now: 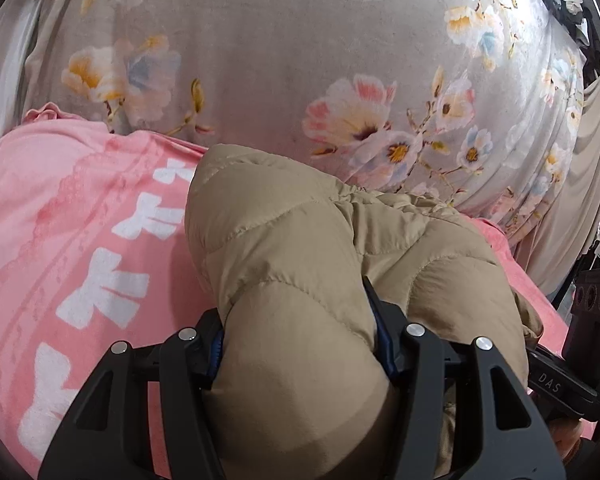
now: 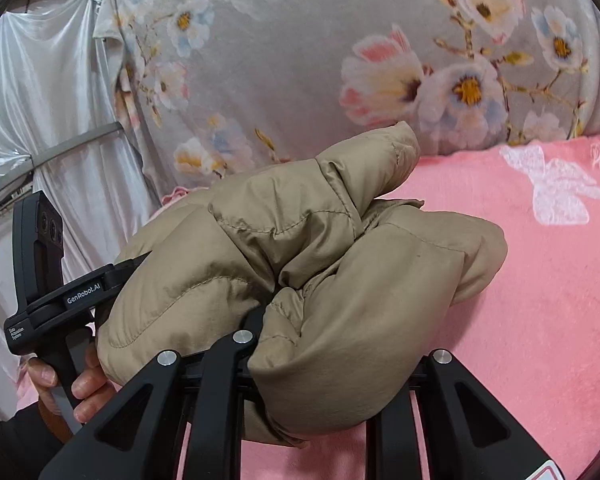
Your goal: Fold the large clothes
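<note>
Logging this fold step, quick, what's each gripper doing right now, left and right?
Left gripper: closed on the tan puffer jacket.
Right gripper: jacket bunched over its fingers; closed or not cannot be told.

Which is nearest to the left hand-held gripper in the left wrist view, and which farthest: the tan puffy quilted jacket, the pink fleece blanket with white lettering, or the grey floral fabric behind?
1. Tan puffy quilted jacket: clamped in the left hand-held gripper.
2. Pink fleece blanket with white lettering: underneath, mostly left.
3. Grey floral fabric: behind, across the top.

left tongs (image 1: 300,344): clamped on fabric | right tongs (image 2: 300,344): clamped on fabric
</note>
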